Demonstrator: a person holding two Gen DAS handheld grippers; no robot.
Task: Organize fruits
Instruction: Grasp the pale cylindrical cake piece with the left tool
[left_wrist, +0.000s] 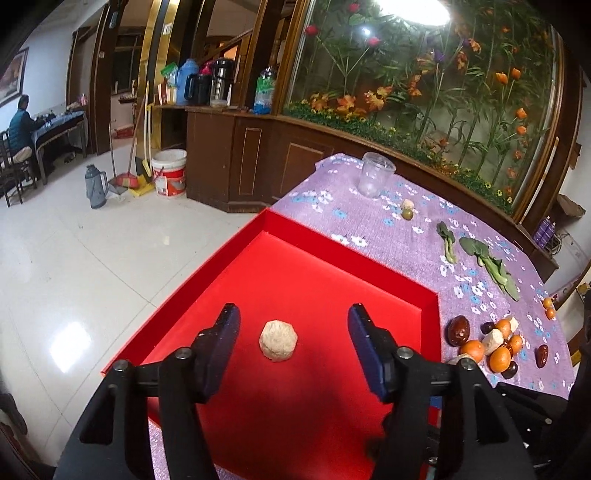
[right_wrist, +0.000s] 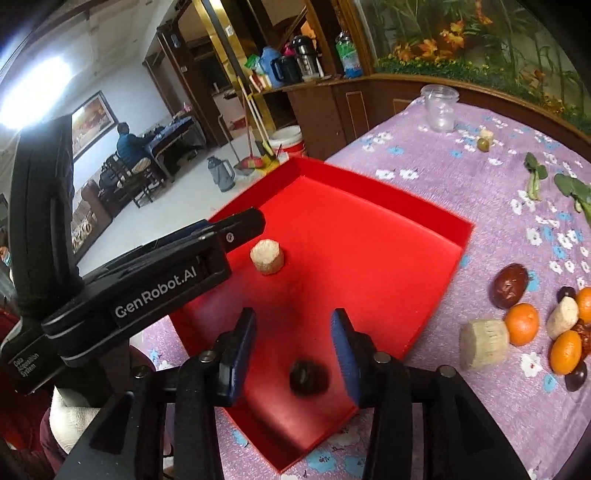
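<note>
Both grippers are hovering over the red tray (left_wrist: 428, 306), which is sitting on the tabletop (left_wrist: 399, 236) with its purple floral cloth. Left gripper (left_wrist: 291, 332) is standing spread, jaws apart with nothing pinched; a pale beige chunk (left_wrist: 277, 340) is lying on the tray floor between the fingers, clear of both pads. Right gripper (right_wrist: 293, 343) is also spread, not pinching anything; a dark round fruit (right_wrist: 308, 377), blurred, is sitting on the tray floor between its fingers near the tray's near corner, not touching either pad as far as I can tell. From the right wrist view the left gripper is reaching in from the left side, its tip just beside the beige chunk. The rest of the pile is lying on the cloth just right of the tray: small oranges (right_wrist: 521, 323), a large dark red date (right_wrist: 509, 285), more beige chunks (right_wrist: 484, 343). Further back, leafy greens (left_wrist: 491, 266), a small green fruit (left_wrist: 407, 213) and a clear plastic cup (left_wrist: 375, 173) are sitting well apart from the pile.
</note>
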